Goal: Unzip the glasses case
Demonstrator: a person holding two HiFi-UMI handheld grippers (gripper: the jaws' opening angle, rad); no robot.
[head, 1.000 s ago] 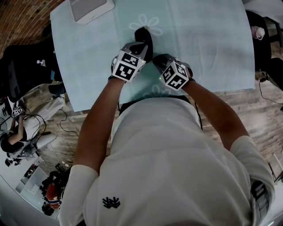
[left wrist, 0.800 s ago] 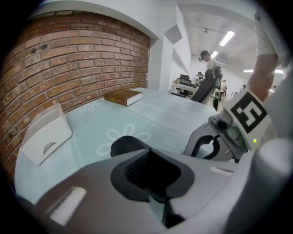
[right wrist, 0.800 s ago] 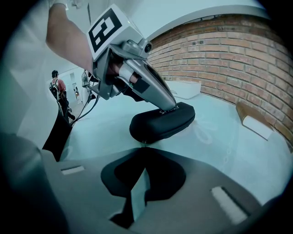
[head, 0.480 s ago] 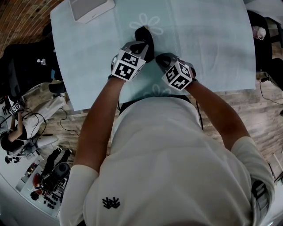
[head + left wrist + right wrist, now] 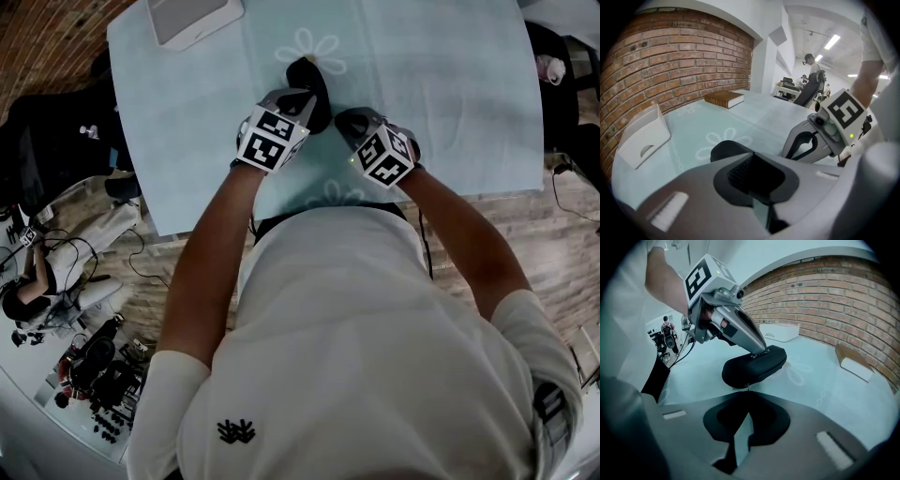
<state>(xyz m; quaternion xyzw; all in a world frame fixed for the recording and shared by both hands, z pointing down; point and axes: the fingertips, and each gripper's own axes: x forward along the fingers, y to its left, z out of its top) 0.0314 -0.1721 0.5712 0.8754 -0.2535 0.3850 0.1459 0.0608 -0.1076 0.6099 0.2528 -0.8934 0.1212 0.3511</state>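
A black zipped glasses case (image 5: 307, 75) lies on the pale blue flowered tablecloth (image 5: 450, 84). My left gripper (image 5: 298, 103) is shut on the case's near end. In the right gripper view one of its grey fingers (image 5: 749, 339) lies across the top of the case (image 5: 754, 364). From the left gripper view only the case's rounded far part (image 5: 723, 149) shows past the jaws. My right gripper (image 5: 746, 397) is shut on the small metal zipper pull (image 5: 747, 387) at the case's end. In the head view it sits just right of the case (image 5: 342, 120).
A white box (image 5: 187, 17) stands at the table's far left corner. A brown book (image 5: 724, 98) lies farther along the table by the brick wall. The table's near edge (image 5: 187, 225) runs just behind my grippers. A person stands in the background room.
My right gripper has shifted a little to the right and away from me. The left gripper and the case have stayed almost in place.
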